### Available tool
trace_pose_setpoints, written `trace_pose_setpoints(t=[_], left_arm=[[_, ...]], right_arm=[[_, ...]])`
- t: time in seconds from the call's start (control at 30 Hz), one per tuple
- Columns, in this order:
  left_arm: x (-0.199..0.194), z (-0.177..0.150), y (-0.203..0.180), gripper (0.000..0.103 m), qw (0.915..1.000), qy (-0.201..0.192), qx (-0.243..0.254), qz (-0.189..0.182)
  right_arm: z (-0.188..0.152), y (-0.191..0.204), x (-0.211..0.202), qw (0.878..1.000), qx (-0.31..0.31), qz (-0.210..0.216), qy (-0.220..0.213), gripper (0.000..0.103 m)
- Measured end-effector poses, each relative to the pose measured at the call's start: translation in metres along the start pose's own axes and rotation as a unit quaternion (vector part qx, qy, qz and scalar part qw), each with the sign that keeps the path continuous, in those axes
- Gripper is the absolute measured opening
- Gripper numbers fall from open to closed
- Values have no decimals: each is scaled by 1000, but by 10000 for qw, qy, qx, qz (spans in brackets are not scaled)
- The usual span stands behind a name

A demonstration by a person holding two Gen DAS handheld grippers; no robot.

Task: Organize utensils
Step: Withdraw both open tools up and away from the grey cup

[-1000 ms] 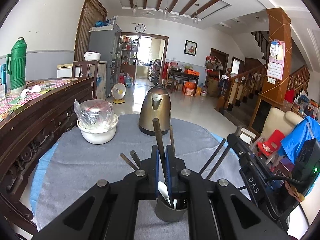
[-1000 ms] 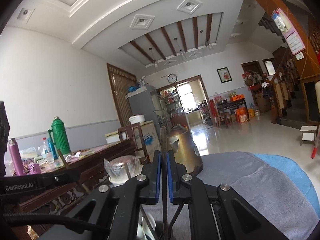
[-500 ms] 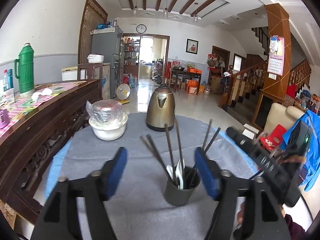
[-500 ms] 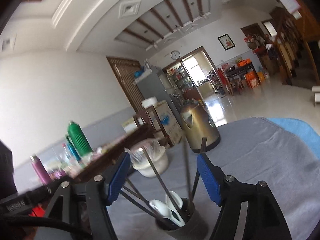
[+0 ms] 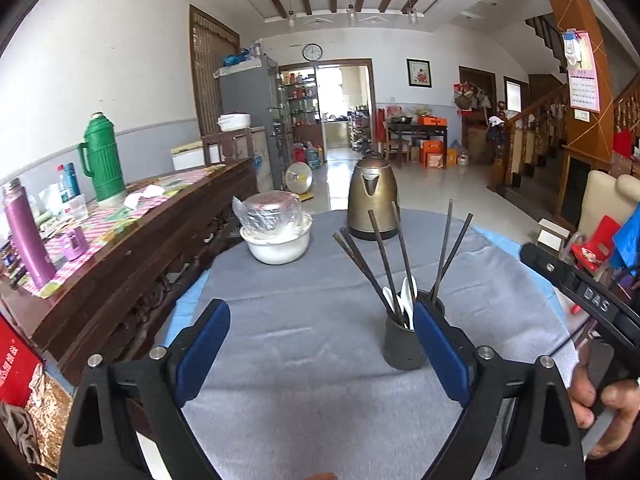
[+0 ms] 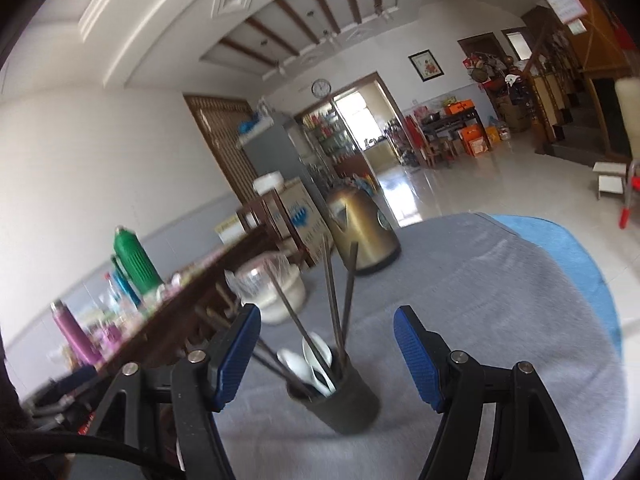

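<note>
A dark utensil cup stands upright on the grey table cloth. Several dark chopsticks and white spoons stick out of it. My left gripper is still opening, nothing between its blue pads; the cup sits just behind its right fingertip. My right gripper is open and holds nothing. The cup lies in front of it, between the lines of its two fingers, untouched. In the left wrist view the right gripper's black body and a person's hand show at the right edge.
A brass kettle stands at the table's far side. A white bowl with a plastic-wrapped dish on top sits left of it. A dark wooden sideboard with a green flask and bottles runs along the left.
Both grippers were shut on chopsticks over the cup. Both have let go and opened wide, and pulled back from the cup. The chopsticks now stand in the cup.
</note>
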State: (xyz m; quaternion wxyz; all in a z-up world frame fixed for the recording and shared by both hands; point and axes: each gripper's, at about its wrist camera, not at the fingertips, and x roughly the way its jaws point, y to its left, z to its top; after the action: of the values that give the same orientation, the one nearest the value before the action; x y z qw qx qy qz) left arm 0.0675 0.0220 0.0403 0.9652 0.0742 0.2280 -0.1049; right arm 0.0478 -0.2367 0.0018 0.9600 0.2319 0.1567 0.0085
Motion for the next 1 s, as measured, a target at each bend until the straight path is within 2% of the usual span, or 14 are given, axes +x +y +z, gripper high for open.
trace_pose_setpoints(t=[0.53, 0.9, 1.0], left_arm=[[-51, -8, 15, 97, 9983, -295, -48, 504], [-65, -16, 21, 99, 9966, -214, -15, 802], [-71, -20, 19, 99, 9962, -232, 38, 836]], right_arm=[[-7, 41, -76, 9956, -764, -416, 333, 73], [-29, 79, -99, 9890, -1255, -550, 564, 73], [-41, 85, -103, 9854, -1397, -699, 683, 73]])
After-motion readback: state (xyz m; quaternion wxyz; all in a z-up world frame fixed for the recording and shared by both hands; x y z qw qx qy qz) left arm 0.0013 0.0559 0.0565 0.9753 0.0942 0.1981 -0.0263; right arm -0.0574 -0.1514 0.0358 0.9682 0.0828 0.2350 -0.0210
